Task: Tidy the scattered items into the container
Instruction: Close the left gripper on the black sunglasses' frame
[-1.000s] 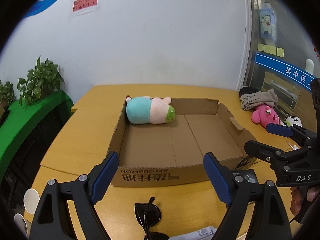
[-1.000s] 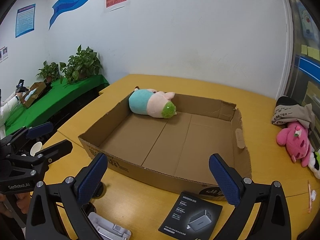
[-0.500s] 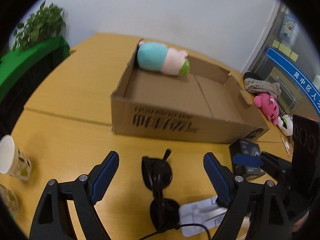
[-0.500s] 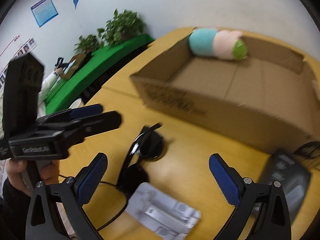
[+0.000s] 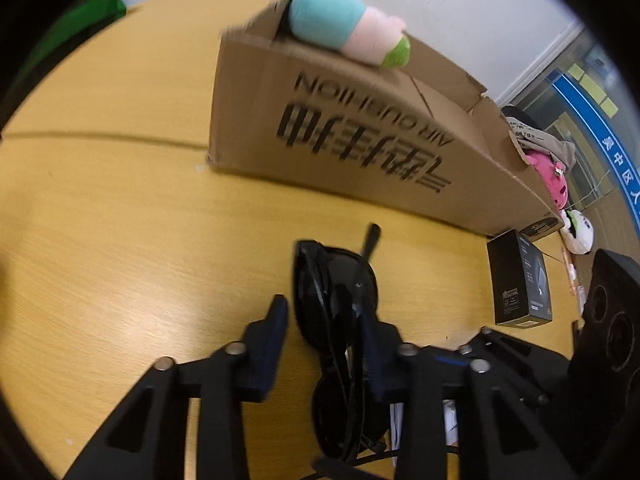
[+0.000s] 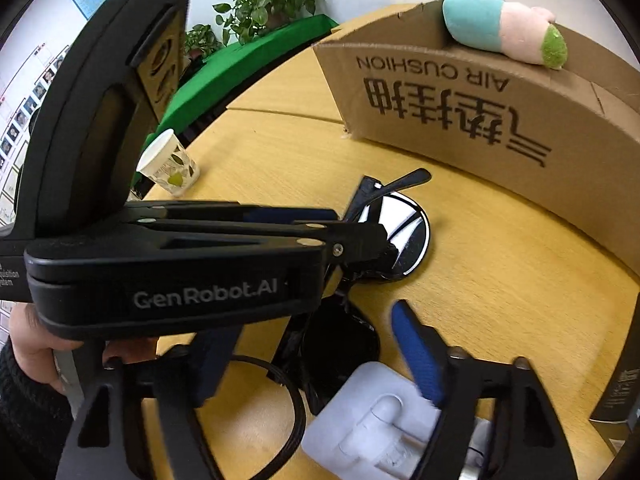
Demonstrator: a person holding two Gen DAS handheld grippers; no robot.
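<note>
Black sunglasses (image 5: 336, 304) lie folded on the wooden table in front of the cardboard box (image 5: 360, 140). My left gripper (image 5: 324, 336) has narrowed around them, its right finger against the frame and its left finger a small gap off. The right wrist view shows the sunglasses (image 6: 400, 228) with the left gripper reaching in over them. My right gripper (image 6: 312, 352) is open, low over a white plastic tray (image 6: 384, 416) and a black cable (image 6: 288, 408). A teal and pink plush (image 5: 344, 24) lies inside the box at its far left corner.
A black product box (image 5: 520, 280) lies right of the sunglasses. A pink plush (image 5: 548, 172), a white plush (image 5: 576, 228) and a cloth (image 5: 536, 136) sit past the box's right end. A paper cup (image 6: 168, 164) stands at the table's left edge.
Both grippers have dropped low and forward to the table. The left gripper's jaws have closed in from wide open around the sunglasses. The right gripper has come down over the white tray.
</note>
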